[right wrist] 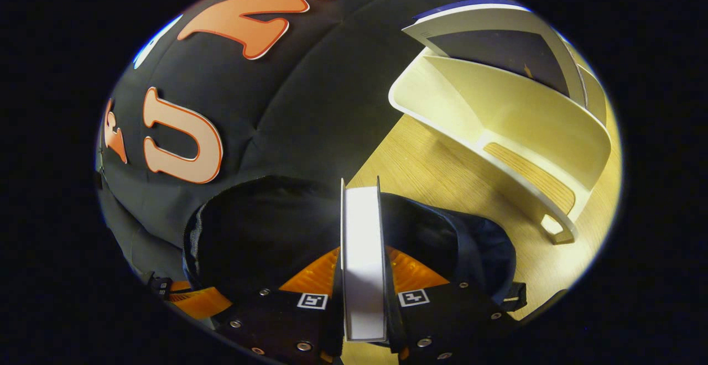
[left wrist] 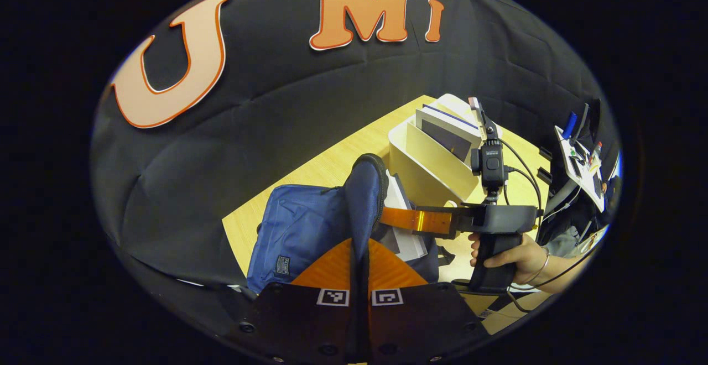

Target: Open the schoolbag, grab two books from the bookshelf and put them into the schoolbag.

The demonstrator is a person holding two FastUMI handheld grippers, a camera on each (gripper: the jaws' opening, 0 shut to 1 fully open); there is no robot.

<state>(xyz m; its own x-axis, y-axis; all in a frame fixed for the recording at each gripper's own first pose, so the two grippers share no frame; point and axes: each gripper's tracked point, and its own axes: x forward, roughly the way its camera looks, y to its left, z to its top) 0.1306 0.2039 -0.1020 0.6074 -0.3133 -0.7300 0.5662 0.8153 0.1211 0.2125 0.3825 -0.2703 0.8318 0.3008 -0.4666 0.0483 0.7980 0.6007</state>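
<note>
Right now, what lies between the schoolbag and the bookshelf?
Bare table in the right gripper view: nothing lies between the schoolbag and the bookshelf.

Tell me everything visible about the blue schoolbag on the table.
The blue fabric schoolbag lies on the light wooden table, beside the cream bookshelf. Its flap stands upright, pinched by the left gripper, so the dark inside is open. The right gripper lowers a white-paged book into the opening. A small dark label sits on the front.
</note>
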